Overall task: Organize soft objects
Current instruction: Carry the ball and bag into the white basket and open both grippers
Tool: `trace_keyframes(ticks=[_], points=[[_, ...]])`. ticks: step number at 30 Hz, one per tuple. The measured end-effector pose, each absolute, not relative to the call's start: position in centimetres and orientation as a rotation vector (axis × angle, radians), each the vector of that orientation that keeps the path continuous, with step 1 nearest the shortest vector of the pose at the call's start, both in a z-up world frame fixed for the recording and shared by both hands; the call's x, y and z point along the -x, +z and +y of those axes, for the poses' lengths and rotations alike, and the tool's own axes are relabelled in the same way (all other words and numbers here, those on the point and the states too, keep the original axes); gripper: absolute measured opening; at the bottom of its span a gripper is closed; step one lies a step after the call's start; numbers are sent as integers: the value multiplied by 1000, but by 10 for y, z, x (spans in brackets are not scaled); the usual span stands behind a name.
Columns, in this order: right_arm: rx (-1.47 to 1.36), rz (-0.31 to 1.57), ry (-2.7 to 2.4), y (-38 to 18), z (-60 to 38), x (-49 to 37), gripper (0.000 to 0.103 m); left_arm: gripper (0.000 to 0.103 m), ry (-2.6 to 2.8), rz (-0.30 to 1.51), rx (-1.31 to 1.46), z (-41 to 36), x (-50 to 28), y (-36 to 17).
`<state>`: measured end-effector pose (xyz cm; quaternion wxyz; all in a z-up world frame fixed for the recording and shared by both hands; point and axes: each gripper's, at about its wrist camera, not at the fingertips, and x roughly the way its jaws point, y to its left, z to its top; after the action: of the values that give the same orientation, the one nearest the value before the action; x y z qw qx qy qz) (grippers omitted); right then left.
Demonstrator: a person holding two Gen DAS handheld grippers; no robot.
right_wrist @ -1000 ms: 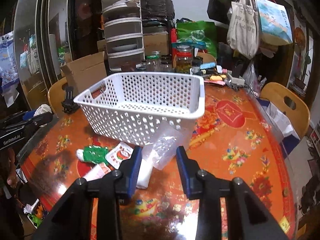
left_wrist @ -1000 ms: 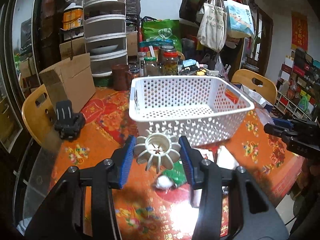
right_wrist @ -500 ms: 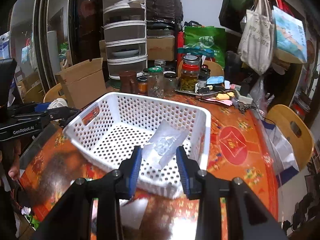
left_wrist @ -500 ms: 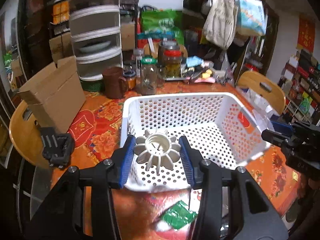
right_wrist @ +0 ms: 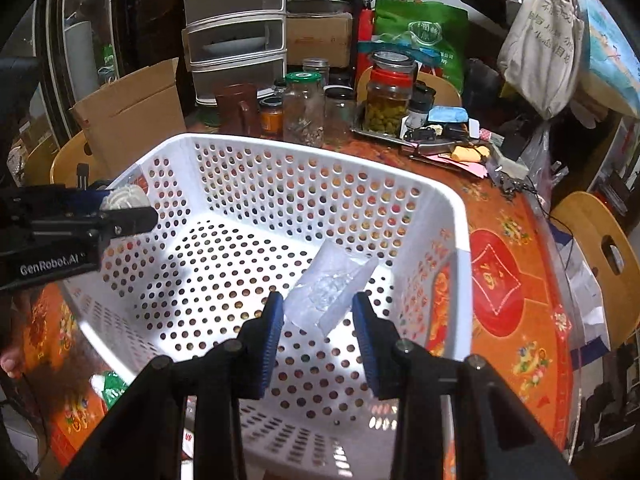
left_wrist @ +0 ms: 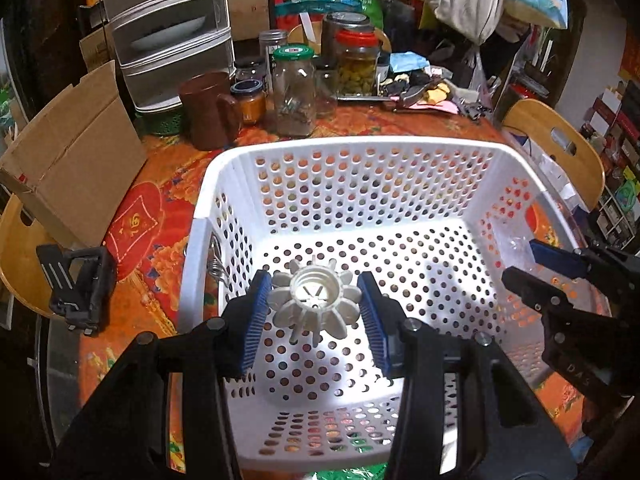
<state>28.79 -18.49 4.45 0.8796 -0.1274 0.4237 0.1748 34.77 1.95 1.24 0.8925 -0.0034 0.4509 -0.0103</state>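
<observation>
Green packet (right_wrist: 109,389) beside basket (right_wrist: 452,204): right wrist only.

One white basket (left_wrist: 352,148), two hand-held grippers (left_wrist: 314,314) (right_wrist: 318,318), two wooden chairs (right_wrist: 596,240) (right_wrist: 70,158).

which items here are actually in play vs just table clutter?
In play:
- left gripper, shut on the white finned piece
- right gripper, shut on the clear plastic bag
- white perforated basket, both loads held over it
- green packet on the table beside the basket

Clutter:
- glass jars
- brown mug
- cardboard box
- drawer unit
</observation>
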Motion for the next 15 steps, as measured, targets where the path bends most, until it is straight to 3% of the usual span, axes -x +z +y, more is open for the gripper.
trace_keyframes(ticks=[11, 13, 15], points=[[251, 873, 337, 37, -189, -295, 35, 42, -5, 952, -1, 24, -351, -4], [248, 857, 334, 38, -190, -293, 35, 44, -11, 952, 14, 26, -351, -4], [250, 853, 338, 38, -190, -291, 35, 56, -9, 937, 16, 26, -350, -2]])
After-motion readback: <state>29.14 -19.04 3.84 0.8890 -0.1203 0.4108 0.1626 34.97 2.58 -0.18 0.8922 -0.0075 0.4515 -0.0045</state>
